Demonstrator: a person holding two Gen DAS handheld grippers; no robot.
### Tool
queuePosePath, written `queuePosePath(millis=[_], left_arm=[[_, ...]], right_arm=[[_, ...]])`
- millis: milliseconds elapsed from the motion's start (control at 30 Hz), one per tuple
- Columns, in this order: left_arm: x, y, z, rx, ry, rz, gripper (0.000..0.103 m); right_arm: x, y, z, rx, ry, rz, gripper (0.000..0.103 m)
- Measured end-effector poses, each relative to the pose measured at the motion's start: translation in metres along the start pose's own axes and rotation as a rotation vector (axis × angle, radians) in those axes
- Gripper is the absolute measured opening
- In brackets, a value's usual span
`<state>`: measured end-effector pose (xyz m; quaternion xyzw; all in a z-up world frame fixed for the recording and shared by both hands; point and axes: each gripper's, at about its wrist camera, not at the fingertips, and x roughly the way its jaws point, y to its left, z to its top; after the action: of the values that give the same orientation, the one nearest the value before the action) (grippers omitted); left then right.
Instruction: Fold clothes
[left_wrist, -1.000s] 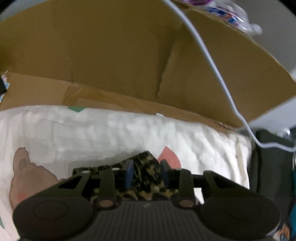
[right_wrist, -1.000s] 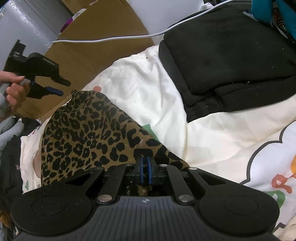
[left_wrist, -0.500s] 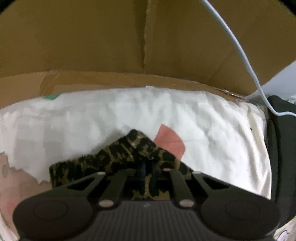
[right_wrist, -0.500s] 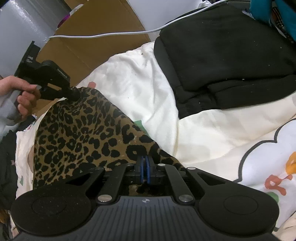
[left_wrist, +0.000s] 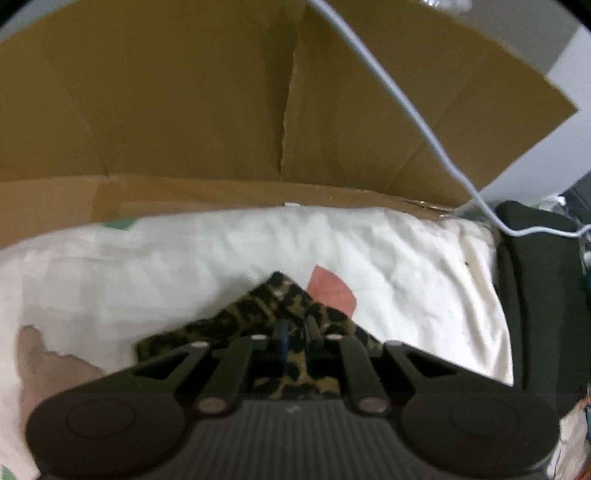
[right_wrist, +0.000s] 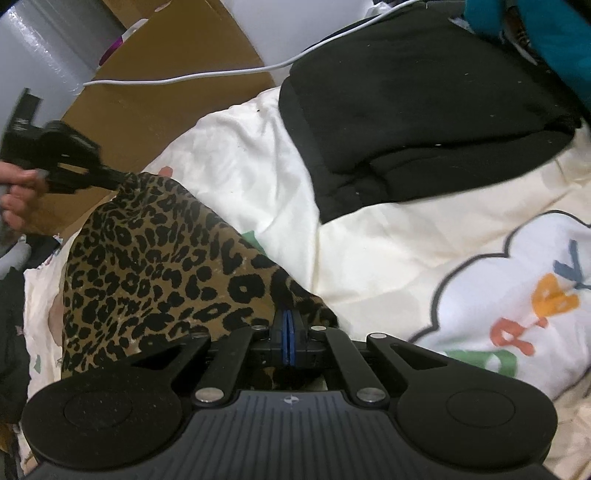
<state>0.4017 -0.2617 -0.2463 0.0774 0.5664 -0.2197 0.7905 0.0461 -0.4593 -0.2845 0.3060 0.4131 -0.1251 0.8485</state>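
Leopard-print cloth (right_wrist: 155, 266) is spread over a white bedsheet (right_wrist: 255, 173) and is pinched at two corners. The right gripper (right_wrist: 289, 338) is clamped tight on the near corner of the cloth, its blue pads pressed together with the fabric drawn up into them. The left gripper (left_wrist: 295, 334) is clenched on the far corner, seen from the right wrist view as a dark tool at the cloth's upper left tip, held by a hand (right_wrist: 18, 199) at the left edge. In the left wrist view a bunched fold of the same cloth is caught between the narrow-set fingers and rises to a peak just beyond them. Between the two grips the cloth is stretched as a broad patterned panel, lifted slightly at both held corners and sagging onto the sheet along its left side. A pink printed patch (left_wrist: 330, 291) on the sheet is visible just beside the peak of the fabric. A black garment (right_wrist: 424, 110) is laid folded on the sheet to the right, well apart from the patterned cloth. A cardboard box (left_wrist: 221, 103) is stood against the far edge of the bed, and a white cable (left_wrist: 413, 110) is draped across it and down toward the black garment. A cartoon cloud print with coloured letters (right_wrist: 532, 295) is seen on the sheet at the right. A teal item (right_wrist: 535, 33) is partly shown at the upper right corner.
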Motion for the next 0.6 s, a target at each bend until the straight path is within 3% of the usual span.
queuePosePath(millis=[233, 333, 433, 600], left_arm=[[-0.021, 0.016, -0.02, 0.068, 0.029, -0.021, 0.01], [-0.012, 0.02, -0.032, 0.087, 0.049, -0.013, 0.011], [0.004, 0.028, -0.038, 0.044, 0.056, -0.009, 0.012], [0.033, 0.031, -0.041, 0.022, 0.059, 0.043, 0.003]], right_arm=[[-0.008, 0.006, 0.0, 0.02, -0.021, -0.003, 0.006], [-0.01, 0.013, -0.001, -0.009, -0.037, 0.006, 0.005], [-0.008, 0.019, -0.001, -0.029, -0.036, 0.013, 0.005], [0.003, 0.013, -0.001, -0.029, -0.014, -0.022, 0.008]])
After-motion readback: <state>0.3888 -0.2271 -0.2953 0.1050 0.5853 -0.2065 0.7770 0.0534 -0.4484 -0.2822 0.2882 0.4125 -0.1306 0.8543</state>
